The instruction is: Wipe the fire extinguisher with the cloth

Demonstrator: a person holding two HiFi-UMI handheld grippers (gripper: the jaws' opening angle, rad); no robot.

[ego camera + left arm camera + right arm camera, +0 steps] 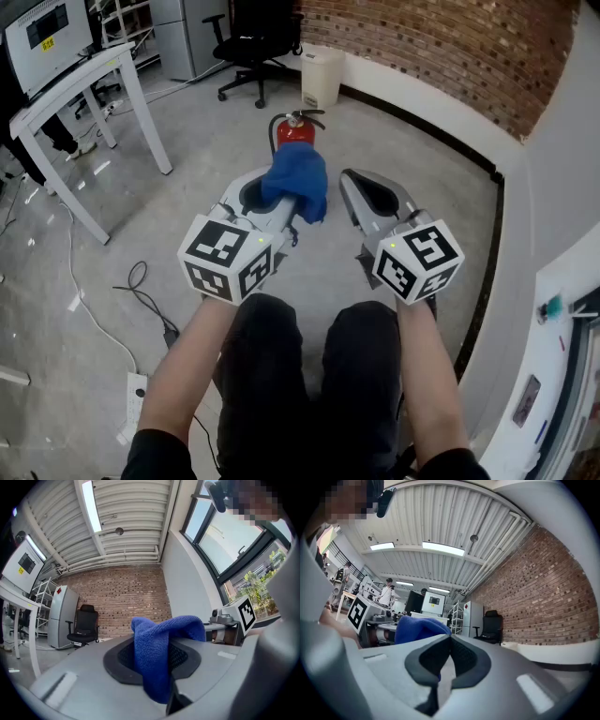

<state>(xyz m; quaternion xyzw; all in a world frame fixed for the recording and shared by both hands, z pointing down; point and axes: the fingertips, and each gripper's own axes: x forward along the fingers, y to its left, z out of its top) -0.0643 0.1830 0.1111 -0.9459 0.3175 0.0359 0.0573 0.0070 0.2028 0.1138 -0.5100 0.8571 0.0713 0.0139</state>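
1. Task object. One red fire extinguisher point(295, 129) stands upright on the floor ahead of me, close to the foot of the brick wall point(450, 42). In the head view its lower body is hidden behind the cloth.

2. Cloth. One blue cloth point(298, 183) is clamped in my left gripper point(255, 195). The left gripper view shows the jaws pressed on a fold of it, with the rest bunched above and in front of them.

3. Second tool. My right gripper point(367, 192) has its jaws fully together with nothing between them. It is held beside the left one, apart from the cloth.

4. Progress. I judge the pick-up of the cloth complete. Wiping looks not yet begun: both grippers are held near level above my knees, and neither gripper view shows the extinguisher. What is left is the approach, contact with the cylinder and the wiping strokes.

5. Count of surroundings. One white bin point(322, 77), one black office chair point(258, 37) and one white table point(84, 80), all well apart from the extinguisher.
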